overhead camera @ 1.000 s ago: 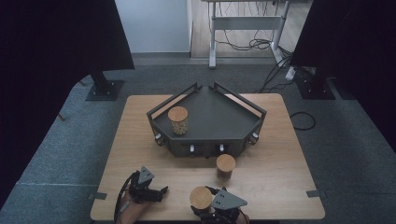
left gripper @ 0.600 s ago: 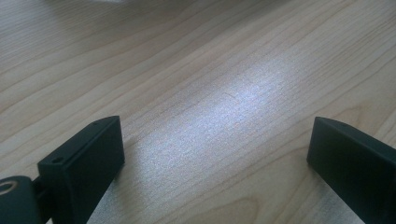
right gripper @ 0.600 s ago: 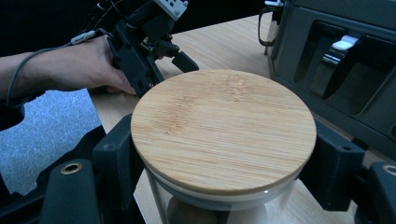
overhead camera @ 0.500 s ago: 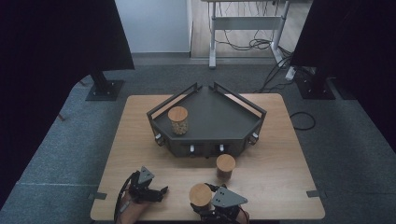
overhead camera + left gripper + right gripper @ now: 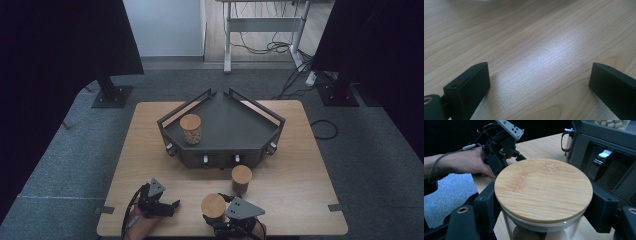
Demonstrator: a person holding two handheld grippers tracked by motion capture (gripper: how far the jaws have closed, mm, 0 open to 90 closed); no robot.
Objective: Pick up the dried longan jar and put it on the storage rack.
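A glass jar with a round bamboo lid (image 5: 213, 204) stands at the table's near edge, and my right gripper (image 5: 220, 218) is shut on it. In the right gripper view the two black jaws press on the glass just under the lid (image 5: 543, 187), one on each side. My left gripper (image 5: 173, 208) rests low at the near left, its jaws wide open over bare wood (image 5: 539, 77) with nothing between them. The right gripper view also has that left gripper (image 5: 516, 155), held in a hand beyond the jar.
A dark angular tray (image 5: 235, 125) with raised rails sits mid-table and carries a filled lidded jar (image 5: 190, 128). Another lidded jar (image 5: 241, 178) stands just in front of the tray, close to my right gripper. The tray's front face (image 5: 609, 157) looms right of the held jar.
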